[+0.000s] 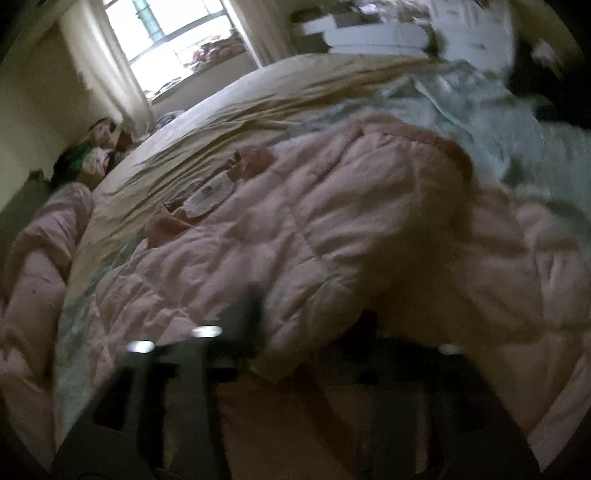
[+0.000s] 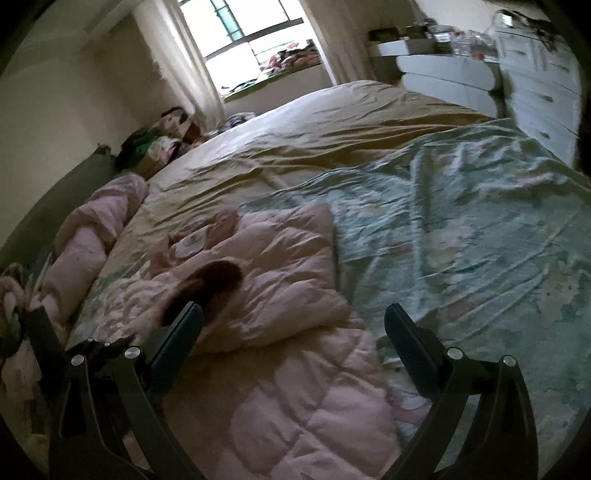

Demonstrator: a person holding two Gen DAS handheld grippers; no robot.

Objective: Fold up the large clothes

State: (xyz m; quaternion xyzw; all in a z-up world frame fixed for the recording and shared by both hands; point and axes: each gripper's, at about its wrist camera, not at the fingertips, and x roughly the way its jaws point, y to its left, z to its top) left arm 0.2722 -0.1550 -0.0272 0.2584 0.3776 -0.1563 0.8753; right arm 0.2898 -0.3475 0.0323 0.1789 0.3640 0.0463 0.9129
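One pink quilted jacket (image 2: pixel 280 258), two claws

Bright daylight through a tall multi-pane window (image 2: pixel 243 33) at far end; rest of room dim. Pale sheer curtains (image 2: pixel 188 74) either side. Plain cream walls (image 2: pixel 74 85). Wide bed with wrinkled tan sheet (image 2: pixel 332 122), pale green floral cover (image 2: pixel 461 229) over its near right part. White drawer unit (image 2: pixel 539 88) on right, cluttered white shelves (image 2: pixel 443 70) beside it. Pile of bags and clutter (image 2: pixel 162 140) against left wall.
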